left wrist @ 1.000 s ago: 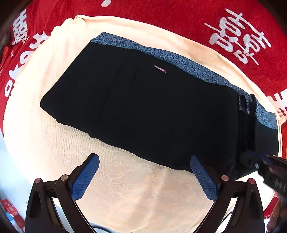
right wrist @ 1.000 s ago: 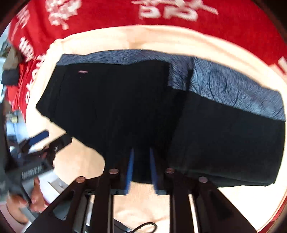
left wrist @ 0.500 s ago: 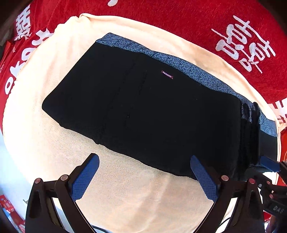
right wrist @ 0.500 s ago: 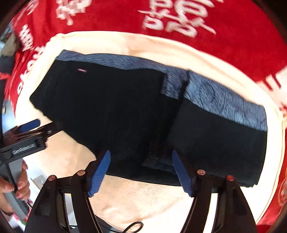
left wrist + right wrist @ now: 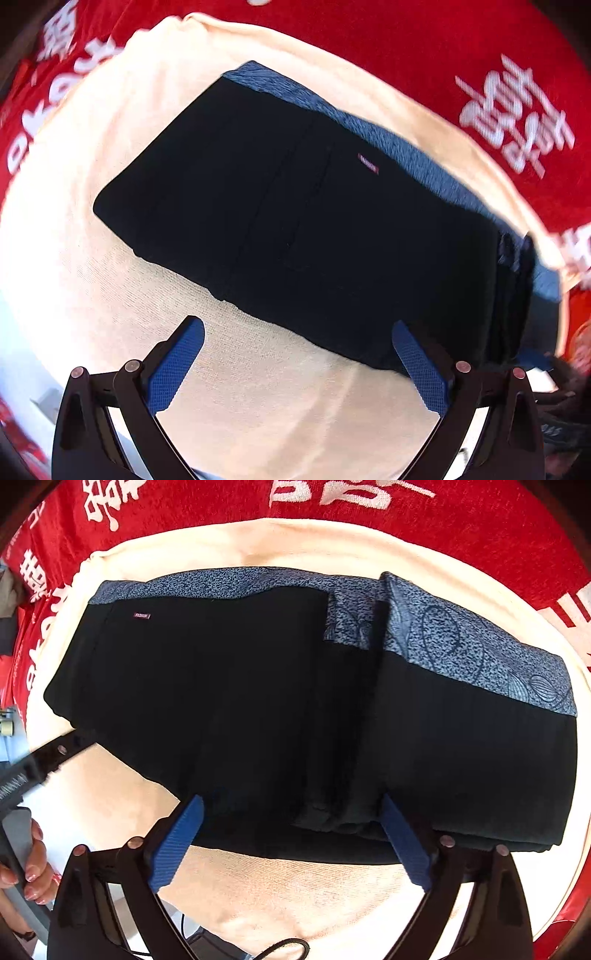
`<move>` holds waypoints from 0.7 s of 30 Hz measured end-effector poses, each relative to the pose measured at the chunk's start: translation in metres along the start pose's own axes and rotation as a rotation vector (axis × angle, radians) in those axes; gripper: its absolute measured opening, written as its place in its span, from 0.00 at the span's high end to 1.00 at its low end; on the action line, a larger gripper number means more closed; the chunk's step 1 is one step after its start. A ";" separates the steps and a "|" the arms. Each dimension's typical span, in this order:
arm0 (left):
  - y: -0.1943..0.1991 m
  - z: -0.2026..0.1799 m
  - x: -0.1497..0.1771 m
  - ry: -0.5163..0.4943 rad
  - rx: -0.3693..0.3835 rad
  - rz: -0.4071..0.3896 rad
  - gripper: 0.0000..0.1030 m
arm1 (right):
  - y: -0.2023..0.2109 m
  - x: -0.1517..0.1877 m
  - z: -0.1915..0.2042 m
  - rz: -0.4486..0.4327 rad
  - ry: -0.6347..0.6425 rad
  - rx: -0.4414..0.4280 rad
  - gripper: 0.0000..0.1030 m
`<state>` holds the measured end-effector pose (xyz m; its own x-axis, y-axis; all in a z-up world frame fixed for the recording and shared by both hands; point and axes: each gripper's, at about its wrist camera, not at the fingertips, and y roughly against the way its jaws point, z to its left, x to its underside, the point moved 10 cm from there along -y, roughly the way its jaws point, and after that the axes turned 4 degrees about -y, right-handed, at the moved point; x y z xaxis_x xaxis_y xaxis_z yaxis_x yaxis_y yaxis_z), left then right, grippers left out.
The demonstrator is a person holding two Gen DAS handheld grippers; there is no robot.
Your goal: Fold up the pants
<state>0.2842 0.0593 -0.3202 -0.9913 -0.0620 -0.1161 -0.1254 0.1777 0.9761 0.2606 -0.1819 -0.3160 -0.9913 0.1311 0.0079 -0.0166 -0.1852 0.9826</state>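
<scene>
Black pants (image 5: 295, 221) with a blue patterned waistband (image 5: 461, 642) lie folded on a cream towel (image 5: 277, 398). In the right wrist view the right part of the pants (image 5: 240, 701) is doubled over, with a bunched fold edge (image 5: 332, 816) at the near side. My right gripper (image 5: 291, 801) points down over that edge. Its jaws are opening wide, the bunched edge lies between the fingers, and neither pad presses on it. My left gripper (image 5: 295, 325) hangs open above the pants' near edge, holding nothing.
The cream towel (image 5: 295, 886) rests on a red cloth (image 5: 406, 44) with white characters, which surrounds it (image 5: 480, 528). A person's hand (image 5: 33, 867) holds the left gripper's handle at the left edge of the right wrist view.
The right gripper, shut on the pants' fold edge a second ago, has opened wide and let it go onto the towel. The left gripper has shifted a little along the near edge.
</scene>
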 end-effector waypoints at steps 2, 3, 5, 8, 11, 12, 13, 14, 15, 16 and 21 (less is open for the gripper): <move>0.004 0.010 -0.005 0.073 0.093 -0.020 0.01 | -0.002 0.000 0.002 0.001 0.006 0.002 0.02; 0.006 0.017 -0.007 0.112 0.138 -0.033 0.01 | -0.003 0.000 0.004 0.000 0.012 0.000 0.02; 0.010 0.031 -0.011 0.167 0.188 -0.063 0.01 | -0.005 0.000 0.007 -0.003 0.018 0.001 0.01; 0.012 0.051 -0.016 0.212 0.262 -0.098 0.01 | -0.008 0.005 0.015 -0.010 0.034 0.003 0.01; 0.009 0.064 -0.020 0.269 0.348 -0.104 0.01 | -0.011 0.010 0.017 -0.014 0.055 0.006 0.00; 0.008 0.067 -0.019 0.286 0.374 -0.105 0.01 | -0.012 0.012 0.019 -0.014 0.064 0.008 0.00; 0.004 0.070 -0.020 0.303 0.407 -0.111 0.01 | -0.013 0.014 0.021 -0.015 0.076 0.014 0.00; 0.004 0.071 -0.023 0.317 0.445 -0.131 0.01 | -0.015 0.017 0.023 -0.016 0.082 0.019 0.00; 0.009 0.069 -0.025 0.322 0.470 -0.146 0.01 | -0.016 0.019 0.025 -0.020 0.090 0.025 0.00; 0.011 0.070 -0.026 0.325 0.493 -0.156 0.01 | -0.016 0.020 0.026 -0.023 0.092 0.027 0.00; 0.007 0.058 -0.039 0.354 0.589 -0.179 0.01 | -0.018 0.028 0.030 -0.036 0.094 0.022 0.00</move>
<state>0.3195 0.1201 -0.3198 -0.8935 -0.4378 -0.1004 -0.3847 0.6306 0.6741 0.2366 -0.1459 -0.3284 -0.9981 0.0447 -0.0435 -0.0502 -0.1602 0.9858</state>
